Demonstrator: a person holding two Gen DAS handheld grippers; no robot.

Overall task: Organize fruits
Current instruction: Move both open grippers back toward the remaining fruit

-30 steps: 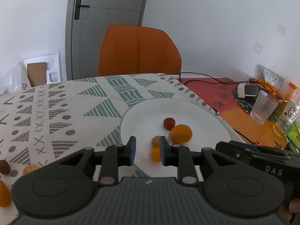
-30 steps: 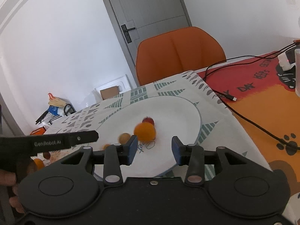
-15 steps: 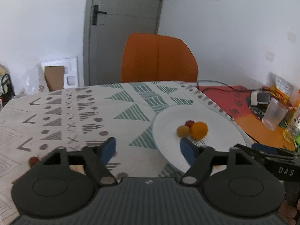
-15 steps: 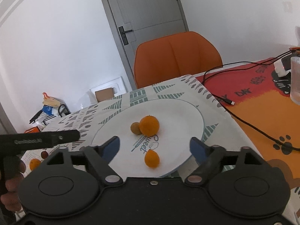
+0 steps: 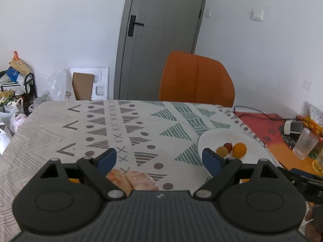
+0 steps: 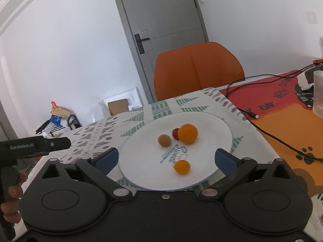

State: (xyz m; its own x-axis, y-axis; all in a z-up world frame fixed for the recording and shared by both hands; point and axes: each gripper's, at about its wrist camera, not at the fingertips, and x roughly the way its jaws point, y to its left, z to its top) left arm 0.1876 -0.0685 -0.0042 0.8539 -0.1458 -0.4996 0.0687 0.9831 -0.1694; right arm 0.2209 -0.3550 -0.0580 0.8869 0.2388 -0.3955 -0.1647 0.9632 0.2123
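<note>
Left wrist view: the left gripper (image 5: pixel 159 159) hangs released, its blue pads wide apart and nothing between them, above the patterned cloth (image 5: pixel 125 133) that covers the worktop. Just under its near edge lie two peeled orange pieces (image 5: pixel 131 178), side by side on the cloth and partly hidden by the gripper body. To the right sits the white plate (image 5: pixel 214 139), its left rim close behind the right pad; on it a large orange (image 5: pixel 239 149), a small red fruit (image 5: pixel 228 146) and a brownish-yellow fruit (image 5: pixel 221 151) cluster together, touching or nearly so. The stretch of cloth ahead and to the left runs bare to the far worktop edge, where an orange chair (image 5: pixel 196 78) is tucked in. At the right edge stand a clear plastic cup (image 5: pixel 304 145) and a cable (image 5: pixel 256 112) on a red and orange mat (image 5: pixel 266 129).

Right wrist view: the right gripper (image 6: pixel 165 158) is likewise spread wide and empty, held over the plate's near rim (image 6: pixel 224 125). A small orange fruit (image 6: pixel 181 167) lies alone on the near part of the plate, apart from the cluster of three behind it. Bare plate surface surrounds it on both sides. The black cable (image 6: pixel 268 133) trails along the mat just right of the plate. Behind are white walls and a grey door (image 6: pixel 161 24); bags and a rack (image 6: pixel 58 121) stand on the floor at the left.
</note>
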